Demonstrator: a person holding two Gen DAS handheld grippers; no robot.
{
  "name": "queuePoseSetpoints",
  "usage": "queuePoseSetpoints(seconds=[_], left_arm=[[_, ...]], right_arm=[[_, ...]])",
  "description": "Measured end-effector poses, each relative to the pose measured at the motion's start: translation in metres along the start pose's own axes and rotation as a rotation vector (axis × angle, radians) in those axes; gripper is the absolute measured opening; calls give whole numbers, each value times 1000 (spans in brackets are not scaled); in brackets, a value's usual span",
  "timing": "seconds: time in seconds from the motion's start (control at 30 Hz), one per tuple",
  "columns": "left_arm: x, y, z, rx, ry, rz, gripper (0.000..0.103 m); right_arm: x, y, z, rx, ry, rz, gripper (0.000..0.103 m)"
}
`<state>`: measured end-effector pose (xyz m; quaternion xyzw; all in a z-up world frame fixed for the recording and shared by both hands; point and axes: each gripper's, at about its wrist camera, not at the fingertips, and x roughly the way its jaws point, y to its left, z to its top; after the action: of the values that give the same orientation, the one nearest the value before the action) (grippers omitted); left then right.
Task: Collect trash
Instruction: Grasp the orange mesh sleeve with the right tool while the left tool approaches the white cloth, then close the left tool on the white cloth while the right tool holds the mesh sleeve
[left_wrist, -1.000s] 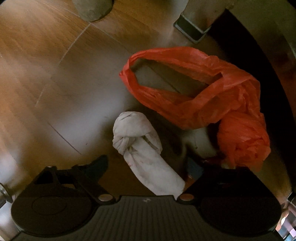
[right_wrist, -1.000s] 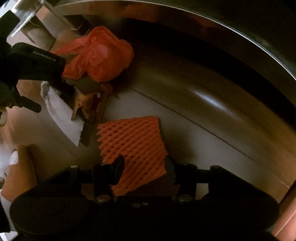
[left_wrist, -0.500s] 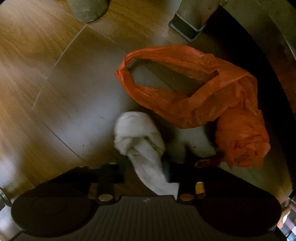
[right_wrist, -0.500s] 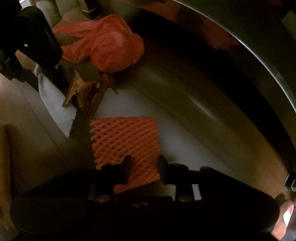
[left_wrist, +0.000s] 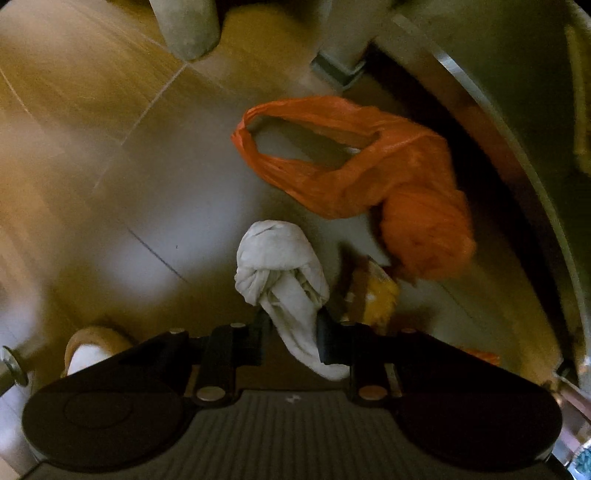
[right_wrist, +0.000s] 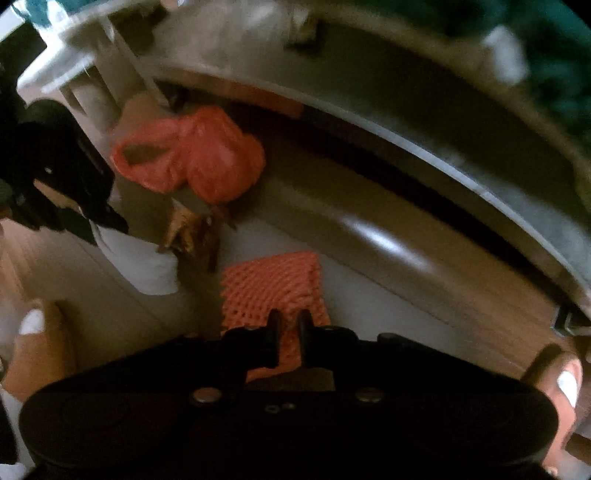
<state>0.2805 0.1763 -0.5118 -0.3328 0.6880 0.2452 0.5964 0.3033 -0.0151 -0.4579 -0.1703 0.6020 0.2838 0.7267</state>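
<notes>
Knotted cloth (left_wrist: 280, 273) is hanging between left gripper (left_wrist: 290, 325) fingers; plastic bag (left_wrist: 369, 173) is lying beyond it, wrapper (left_wrist: 373, 295) just right, on floor (left_wrist: 110, 166).

Glossy wood floor (left_wrist: 85, 110), crinkly plastic bag (left_wrist: 369, 166)

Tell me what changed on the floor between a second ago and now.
Both grippers closed on trash and began lifting. The left gripper, wide open before, now pinches the knotted white cloth. The right gripper closed on the orange foam net. Both jaws are closing further. The orange plastic bag and yellow-brown wrapper stayed put.
</notes>
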Motion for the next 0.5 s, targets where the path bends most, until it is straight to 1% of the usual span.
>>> queuePoseSetpoints(seconds=[0.13, 0.23, 0.33, 0.5], left_arm=[[-46, -2, -16, 14, -47, -20, 23], [-83, 2, -26, 17, -85, -44, 23], [-122, 3, -46, 35, -129, -80, 23], [-175, 10, -80, 80, -204, -138, 18]], right_arm=[[-45, -3, -4, 27, -58, 8, 9], [-83, 3, -2, 42, -107, 13, 9], [-123, 10, -3, 33, -163, 15, 9], [-193, 18, -13, 42, -260, 22, 9]])
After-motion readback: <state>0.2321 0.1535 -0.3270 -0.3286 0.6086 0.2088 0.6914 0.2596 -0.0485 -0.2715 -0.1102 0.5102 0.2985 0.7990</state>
